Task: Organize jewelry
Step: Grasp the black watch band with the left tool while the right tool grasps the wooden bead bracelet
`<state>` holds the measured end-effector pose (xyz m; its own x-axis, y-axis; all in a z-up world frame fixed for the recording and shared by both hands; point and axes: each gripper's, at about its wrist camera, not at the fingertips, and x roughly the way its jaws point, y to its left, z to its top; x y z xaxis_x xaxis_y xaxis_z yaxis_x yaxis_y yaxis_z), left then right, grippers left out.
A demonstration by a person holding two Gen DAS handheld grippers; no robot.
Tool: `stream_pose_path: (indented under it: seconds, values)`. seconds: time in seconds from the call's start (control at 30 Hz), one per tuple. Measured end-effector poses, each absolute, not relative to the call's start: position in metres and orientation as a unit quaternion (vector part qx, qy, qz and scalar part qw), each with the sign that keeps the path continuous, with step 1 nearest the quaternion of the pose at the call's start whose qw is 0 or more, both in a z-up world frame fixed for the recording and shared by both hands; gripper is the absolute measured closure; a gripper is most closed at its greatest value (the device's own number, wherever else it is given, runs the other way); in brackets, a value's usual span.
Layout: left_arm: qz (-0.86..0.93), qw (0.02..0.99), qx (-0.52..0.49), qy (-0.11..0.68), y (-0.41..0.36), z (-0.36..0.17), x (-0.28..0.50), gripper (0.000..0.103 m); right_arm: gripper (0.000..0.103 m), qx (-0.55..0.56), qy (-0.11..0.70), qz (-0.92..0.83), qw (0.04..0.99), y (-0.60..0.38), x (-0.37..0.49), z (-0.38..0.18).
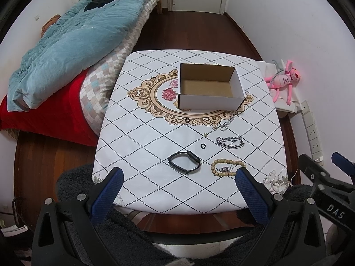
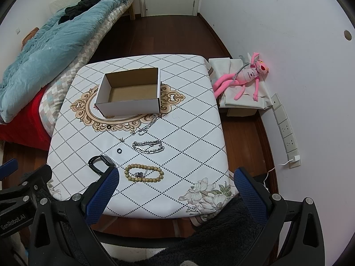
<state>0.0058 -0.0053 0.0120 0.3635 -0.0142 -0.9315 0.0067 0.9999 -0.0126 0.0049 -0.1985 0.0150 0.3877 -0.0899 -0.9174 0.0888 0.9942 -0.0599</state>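
Bedroom setting: wood floor, white walls, and a small bench [image 1: 155, 190] covered by a white cloth with a dotted diamond grid and a gold scroll ring. Jewelry lies loose on the near half of the cloth. A wooden bead bracelet [image 2: 144, 173] sits closest to the front edge, with a small silver piece inside its loop. Just left of it lies a black watch [image 1: 184, 161]. Behind the beads is a silver chain bracelet [image 2: 148, 146], and between it and the watch, a small black ring [image 1: 203, 146]. A thin silver chain [image 2: 147, 125] trails from the front right corner of the box toward the bracelet. Another dark ring [image 1: 187, 121] rests on the gold scrollwork, left of that chain.

An open cardboard box [image 1: 208, 102], white outside, stands on the far half of the cloth; nothing shows on its floor.

Left tongs [image 1: 178, 178] hang above the near edge, spread wide, holding nothing. Right tongs [image 2: 176, 178] likewise: wide apart, nothing between them.

Left of the bench is a bed with a blue quilt [image 1: 73, 37]. A pink plush toy [image 2: 246, 75] lies on a cloth-covered box by the right wall.
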Motion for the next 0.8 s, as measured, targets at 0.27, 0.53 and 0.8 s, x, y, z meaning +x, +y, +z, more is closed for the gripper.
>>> stream_pose_path:
  seconds: [0.27,0.53,0.8]
  values:
    - [0.006,0.829,0.006,0.56,-0.001,-0.025,0.035,0.001,0.0,0.02,0.57,-0.072,0.818,-0.207,0.035,-0.016]
    - [-0.002,0.793,0.031,0.609,0.007,-0.101,0.058,0.014,0.014,0.034,0.646,-0.084,0.758,-0.215,0.062,-0.119]
    - [-0.012,0.747,0.006,0.665,0.018,-0.159,0.066,0.055,0.031,0.052,0.689,-0.088,0.718,-0.216,0.055,-0.181]
